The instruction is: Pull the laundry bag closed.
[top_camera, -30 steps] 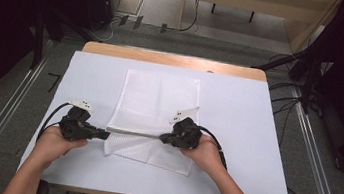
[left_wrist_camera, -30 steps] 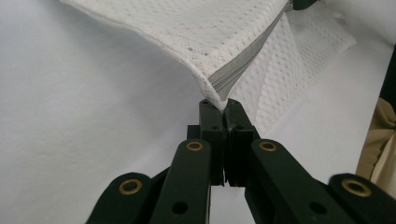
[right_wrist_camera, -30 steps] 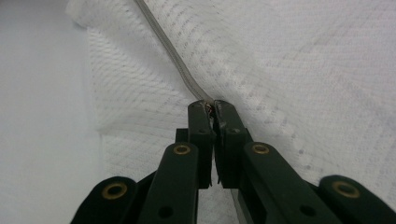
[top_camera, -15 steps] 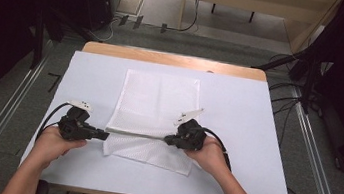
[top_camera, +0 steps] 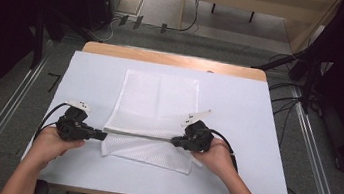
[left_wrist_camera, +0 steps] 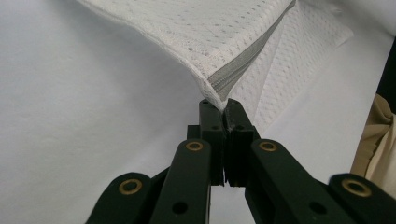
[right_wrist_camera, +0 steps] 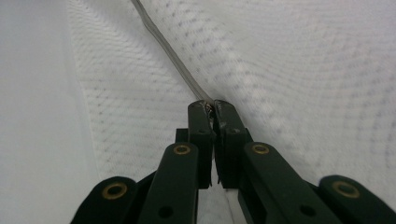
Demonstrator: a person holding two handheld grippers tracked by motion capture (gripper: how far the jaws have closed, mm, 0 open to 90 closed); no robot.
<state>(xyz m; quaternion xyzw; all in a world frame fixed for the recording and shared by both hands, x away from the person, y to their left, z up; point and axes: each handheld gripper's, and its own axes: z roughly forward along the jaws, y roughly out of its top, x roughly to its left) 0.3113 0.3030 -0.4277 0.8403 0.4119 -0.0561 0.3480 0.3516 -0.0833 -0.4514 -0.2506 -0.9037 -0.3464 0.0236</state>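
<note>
Pinching opposite ends of the grey zipper edge (left_wrist_camera: 243,63) of the white mesh laundry bag (top_camera: 158,103) lying mid-table, left gripper (top_camera: 100,134) and right gripper (top_camera: 176,141) are fully closed on it; uneven pulling risks slippage or a skewed fold.

White mesh bag (top_camera: 156,106), grey zipper (left_wrist_camera: 243,63), pale table (top_camera: 255,138).

Both matte black plastic two-jaw grippers (top_camera: 100,134) (top_camera: 175,141) carried brass-coloured rivets on their linkages, small pale top plates and looping black cables.
</note>
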